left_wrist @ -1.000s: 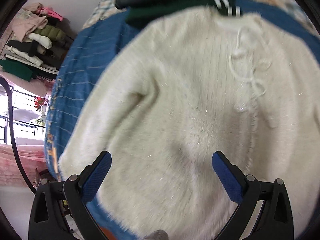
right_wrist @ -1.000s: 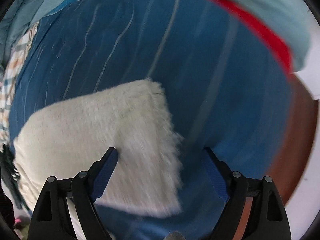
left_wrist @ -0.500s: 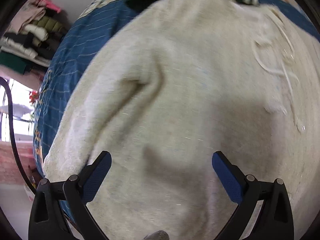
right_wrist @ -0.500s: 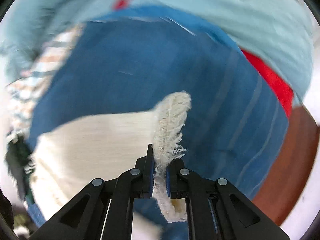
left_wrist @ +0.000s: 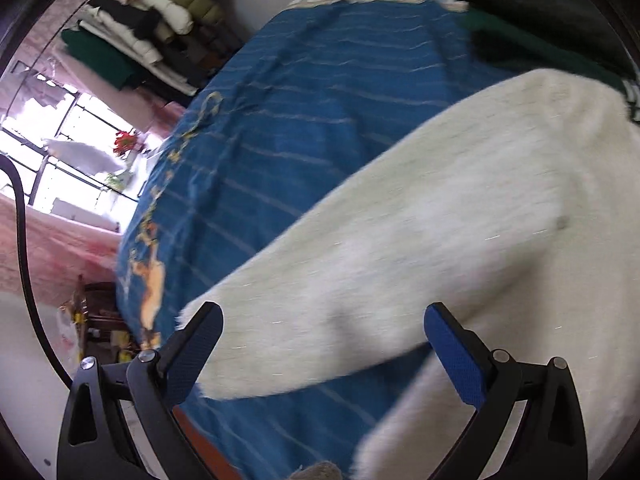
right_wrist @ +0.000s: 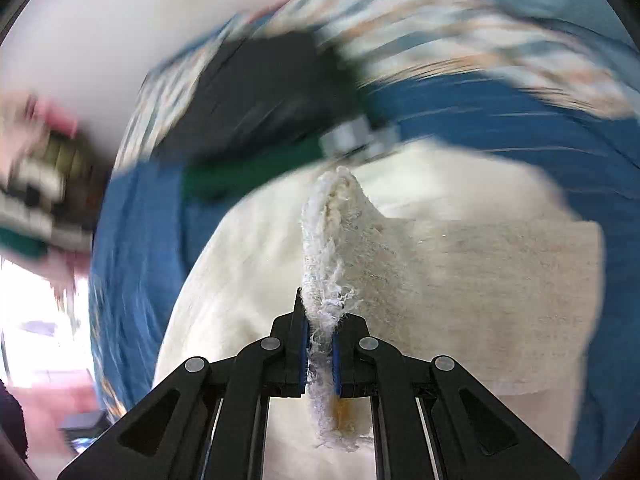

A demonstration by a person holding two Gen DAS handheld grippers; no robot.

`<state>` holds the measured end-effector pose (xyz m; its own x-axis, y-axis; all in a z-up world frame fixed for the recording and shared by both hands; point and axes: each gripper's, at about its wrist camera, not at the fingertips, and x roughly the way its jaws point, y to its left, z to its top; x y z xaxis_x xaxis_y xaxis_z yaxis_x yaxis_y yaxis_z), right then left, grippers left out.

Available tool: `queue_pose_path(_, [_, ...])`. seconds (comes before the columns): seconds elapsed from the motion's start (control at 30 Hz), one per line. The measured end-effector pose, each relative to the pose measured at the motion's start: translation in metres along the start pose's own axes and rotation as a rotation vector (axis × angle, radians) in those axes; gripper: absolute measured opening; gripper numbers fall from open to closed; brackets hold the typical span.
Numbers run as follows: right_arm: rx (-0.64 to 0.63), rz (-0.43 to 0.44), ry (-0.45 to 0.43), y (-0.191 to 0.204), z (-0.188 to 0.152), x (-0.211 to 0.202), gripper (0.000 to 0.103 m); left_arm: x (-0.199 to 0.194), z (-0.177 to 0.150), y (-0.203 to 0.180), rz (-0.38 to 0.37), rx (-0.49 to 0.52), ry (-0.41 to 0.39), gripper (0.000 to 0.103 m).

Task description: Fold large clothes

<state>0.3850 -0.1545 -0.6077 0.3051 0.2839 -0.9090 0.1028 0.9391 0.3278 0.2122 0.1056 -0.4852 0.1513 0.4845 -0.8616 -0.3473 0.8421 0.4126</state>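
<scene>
Lying spread across the blue striped bedcover, the cream fuzzy sweater fills the lower right of the left wrist view, and one sleeve runs out from the body as a long band, its axis slanting from upper right down to lower left, ending in a cuff just ahead of the left gripper. That gripper's jaws stand wide apart with nothing between the pads; the cuff end is seen between them, though whether it is touched cannot be told. The sleeve lies forward of those jaws and slightly to the right, so the left gripper is judged the nearer one for it.

In the right wrist view a frayed edge of the sweater is pinched between the pads of the right gripper, whose jaws are closed tight on it; the fabric rises as a ridge ahead of the jaws, and the part to the right appears already doubled over the body, with a straight edge.

Beyond the sweater, open bedcover is seen to the left, giving room to draw the sleeve inward. At the far end a dark green garment and a black one lie touching or just beside the sweater's top edge, so less room is judged there. Stacked clothes sit well apart by the wall.
</scene>
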Motion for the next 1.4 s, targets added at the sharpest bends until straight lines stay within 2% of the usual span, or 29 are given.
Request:
queue_pose_path(0.1, [-0.177, -0.023, 0.112, 0.076, 0.001, 0.091, 0.009, 0.016, -0.012, 0.023, 0.029, -0.028, 0.029, 0.103])
queue_pose_path(0.13, [-0.237, -0.058, 0.169, 0.095, -0.01, 0.128, 0.009, 0.016, -0.016, 0.027, 0.033, -0.033, 0.035, 0.103])
queue_pose_path(0.17, [-0.257, -0.085, 0.196, 0.108, -0.009, 0.147, 0.01, 0.02, -0.021, 0.032, 0.037, -0.04, 0.047, 0.103])
queue_pose_path(0.23, [-0.255, -0.107, 0.246, 0.118, -0.02, 0.178, 0.018, 0.025, -0.028, 0.041, 0.032, -0.057, 0.073, 0.103])
queue_pose_path(0.27, [-0.243, -0.092, 0.246, 0.115, -0.02, 0.18, 0.019, 0.027, -0.031, 0.045, 0.028, -0.068, 0.087, 0.103])
queue_pose_path(0.3, [-0.218, -0.047, 0.246, 0.111, -0.019, 0.178, 0.029, 0.029, -0.035, 0.049, 0.022, -0.083, 0.104, 0.103])
queue_pose_path(0.33, [-0.179, 0.033, 0.243, 0.104, -0.018, 0.17, 0.045, 0.031, -0.039, 0.055, 0.01, -0.107, 0.126, 0.103])
queue_pose_path(0.37, [-0.129, 0.109, 0.224, 0.092, -0.016, 0.156, 0.053, 0.033, -0.043, 0.062, -0.009, -0.136, 0.151, 0.103])
queue_pose_path(0.4, [-0.092, 0.142, 0.192, 0.081, -0.016, 0.14, 0.064, 0.033, -0.047, 0.067, -0.035, -0.168, 0.173, 0.103])
queue_pose_path(0.47, [-0.04, 0.168, 0.145, 0.053, -0.022, 0.11, 0.064, 0.041, -0.06, 0.086, -0.15, -0.299, 0.248, 0.103])
queue_pose_path(0.53, [0.018, 0.12, 0.142, 0.017, -0.037, 0.09, 0.064, 0.056, -0.075, 0.101, -0.287, -0.452, 0.329, 0.102])
queue_pose_path(0.63, [0.096, 0.045, 0.182, -0.017, -0.057, 0.075, 0.064, 0.096, -0.099, 0.113, -0.507, -0.7, 0.431, 0.102])
queue_pose_path(0.7, [0.139, 0.004, 0.217, -0.054, -0.07, 0.056, 0.064, 0.123, -0.11, 0.118, -0.592, -0.859, 0.446, 0.102])
queue_pose_path(0.73, [0.144, -0.028, 0.224, -0.065, -0.085, 0.06, 0.065, 0.138, -0.113, 0.122, -0.604, -0.943, 0.449, 0.101])
queue_pose_path(0.8, [0.113, -0.102, 0.211, -0.082, -0.093, 0.05, 0.065, 0.158, -0.112, 0.135, -0.581, -1.081, 0.425, 0.101])
queue_pose_path(0.87, [0.081, -0.197, 0.215, -0.086, -0.114, 0.056, 0.065, 0.171, -0.094, 0.152, -0.503, -1.166, 0.381, 0.099])
queue_pose_path(0.9, [0.074, -0.215, 0.214, -0.085, -0.123, 0.06, 0.065, 0.173, -0.086, 0.157, -0.474, -1.169, 0.357, 0.085])
queue_pose_path(0.93, [0.073, -0.229, 0.213, -0.09, -0.129, 0.057, 0.065, 0.174, -0.07, 0.163, -0.408, -1.145, 0.325, 0.07])
queue_pose_path(0.97, [0.078, -0.239, 0.207, -0.086, -0.134, 0.061, 0.065, 0.175, -0.054, 0.168, -0.356, -1.098, 0.294, 0.036])
queue_pose_path(1.0, [0.086, -0.238, 0.2, -0.079, -0.136, 0.067, 0.065, 0.177, -0.033, 0.172, -0.335, -1.038, 0.252, 0.017])
queue_pose_path(1.1, [0.115, -0.242, 0.223, -0.063, -0.131, 0.079, 0.065, 0.173, 0.008, 0.182, -0.287, -0.936, 0.172, 0.014])
queue_pose_path(1.17, [0.154, -0.162, 0.232, -0.048, -0.121, 0.092, 0.061, 0.162, 0.036, 0.19, -0.271, -0.857, 0.093, 0.013])
queue_pose_path(1.23, [0.154, -0.09, 0.215, -0.029, -0.111, 0.104, 0.037, 0.146, 0.062, 0.2, -0.269, -0.797, 0.01, 0.013])
queue_pose_path(1.33, [0.108, -0.021, 0.171, 0.012, -0.092, 0.133, 0.036, 0.122, 0.091, 0.207, -0.265, -0.727, -0.082, 0.013])
queue_pose_path(1.4, [0.065, -0.022, 0.212, 0.032, -0.086, 0.167, 0.036, 0.1, 0.103, 0.194, -0.243, -0.675, -0.12, 0.013])
